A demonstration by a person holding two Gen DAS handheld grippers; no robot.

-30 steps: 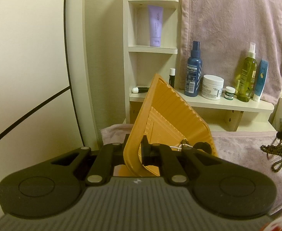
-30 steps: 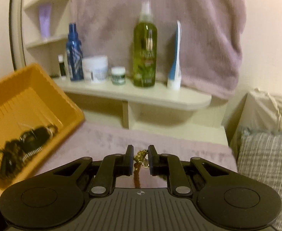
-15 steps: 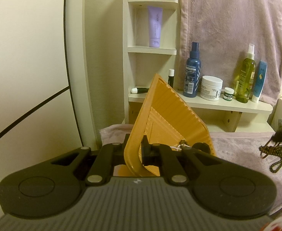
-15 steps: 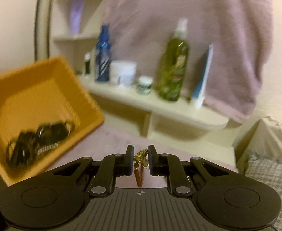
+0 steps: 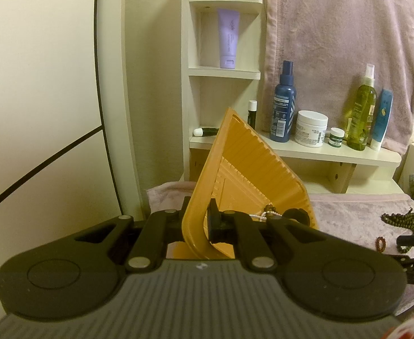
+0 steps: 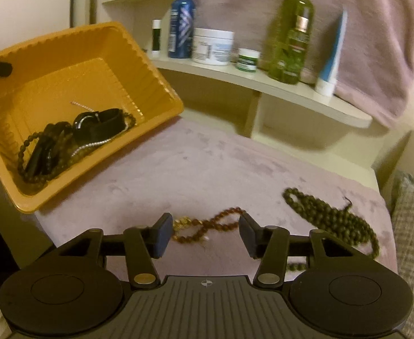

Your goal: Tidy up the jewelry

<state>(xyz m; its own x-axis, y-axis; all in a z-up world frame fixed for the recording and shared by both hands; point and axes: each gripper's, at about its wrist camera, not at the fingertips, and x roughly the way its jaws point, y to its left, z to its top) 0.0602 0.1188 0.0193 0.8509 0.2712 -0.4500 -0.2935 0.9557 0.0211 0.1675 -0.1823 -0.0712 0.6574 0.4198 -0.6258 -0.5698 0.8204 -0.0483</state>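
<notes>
The left gripper (image 5: 197,223) is clenched on the near rim of the tray (image 6: 65,65), an orange plastic one, and holds it tipped so its open side faces the right gripper (image 6: 204,233). The tilt seems deliberate: it turns the tray into a wide mouth that pieces can be dropped into, and it lets what is already inside slide into the low corner. There a heap (image 6: 74,138) of dark bead strands, a black strap and a thin silver chain lies bunched against the lower wall.

To the right of the tray, on the pink cloth (image 6: 207,163) that covers the desk, lie the pieces not yet sorted. A brown bead strand (image 6: 207,223) with a small gold cluster at its left end rests flat on the cloth, right between the right gripper's jaws. Those jaws are opening and do not press on the beads; the strand is released, not gripped. A green bead strand (image 6: 331,214) lies further right of the tray, near the cloth's far edge, untouched.

Behind the tray a shelf (image 6: 263,82) carries bottles and jars, well clear of the work.

My reading is that the brown strand is the piece in hand for now, whether set down to be regripped or about to be picked up, and its destination is the tilted tray.
</notes>
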